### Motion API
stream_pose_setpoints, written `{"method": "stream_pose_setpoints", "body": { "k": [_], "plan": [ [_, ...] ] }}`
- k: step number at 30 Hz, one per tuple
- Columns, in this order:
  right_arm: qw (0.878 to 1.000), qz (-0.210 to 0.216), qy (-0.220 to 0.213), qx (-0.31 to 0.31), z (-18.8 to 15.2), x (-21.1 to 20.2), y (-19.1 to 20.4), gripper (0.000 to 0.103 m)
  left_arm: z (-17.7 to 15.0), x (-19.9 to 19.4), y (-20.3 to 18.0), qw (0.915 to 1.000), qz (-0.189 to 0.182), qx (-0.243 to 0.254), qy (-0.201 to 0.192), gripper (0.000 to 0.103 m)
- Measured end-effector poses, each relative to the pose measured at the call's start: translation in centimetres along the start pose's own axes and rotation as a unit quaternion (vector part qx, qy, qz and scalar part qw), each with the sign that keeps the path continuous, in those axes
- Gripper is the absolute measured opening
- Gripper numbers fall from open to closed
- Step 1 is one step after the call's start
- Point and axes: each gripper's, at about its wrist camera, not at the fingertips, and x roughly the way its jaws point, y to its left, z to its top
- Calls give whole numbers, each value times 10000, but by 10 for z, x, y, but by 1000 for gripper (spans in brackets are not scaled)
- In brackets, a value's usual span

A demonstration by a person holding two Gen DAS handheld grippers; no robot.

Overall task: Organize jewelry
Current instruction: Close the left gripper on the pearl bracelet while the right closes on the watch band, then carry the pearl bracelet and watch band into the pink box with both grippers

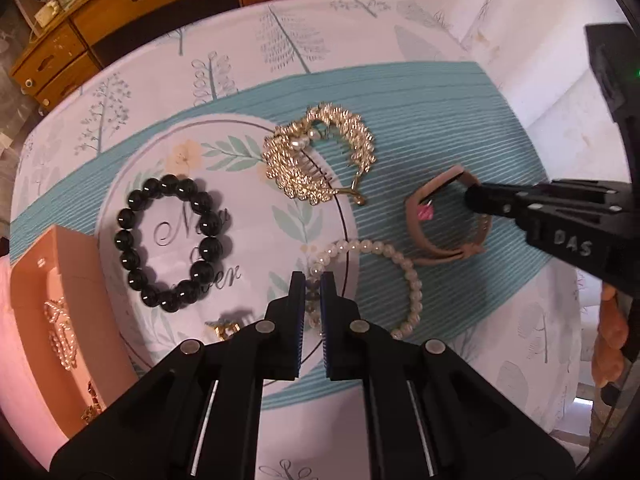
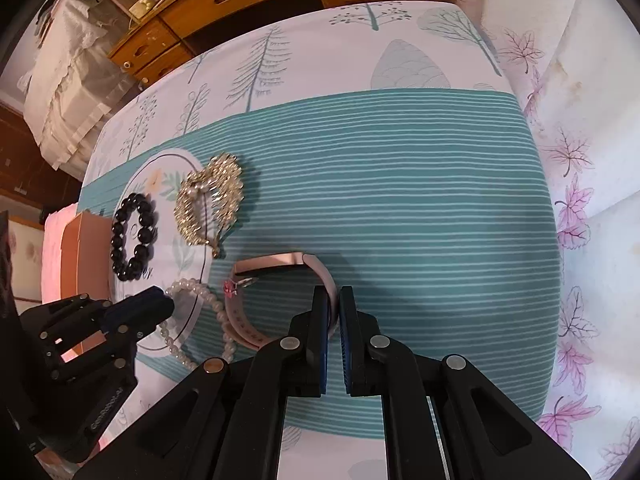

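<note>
- Left gripper (image 1: 313,280) pinches the white pearl-bead bracelet (image 1: 412,280); black glossy-bead bracelet (image 1: 170,240) and gold rhinestone hair claw (image 1: 316,156) lie nearby.
- Right gripper (image 2: 333,296) seems clamped on the pink strap watch (image 2: 280,264).
- Orange cardboard box (image 1: 72,320) sits at the tabletop's left edge.

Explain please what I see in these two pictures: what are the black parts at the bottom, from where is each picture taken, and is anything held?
There is no robot arm here. A person holds two hand tools, each with two black jaws and a wide-angle camera that looks forward along them. One picture is from the left tool, the other from the right, so each shows its own jaws at the bottom.

The left gripper is shut on the pearl bracelet. The right gripper is shut on the pink watch band; a hand shows at the edge of the left view.

On the cloth-covered table also lie a black bead bracelet and a gold hair clip. Beside them stands an orange box with some jewelry already inside.
</note>
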Motion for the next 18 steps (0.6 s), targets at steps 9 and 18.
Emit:
{"method": "stream_pose_setpoints", "body": {
  "k": [9, 18],
  "plan": [
    [9996, 66, -161, -200, -13, -23, 24, 6, -1, -53, 2, 9988, -23, -183, -455, 5],
    [9968, 75, -451, -659, -30, -64, 82, 6, -23, -122, 32, 9938, 22, -455, -1009, 5]
  ]
}}
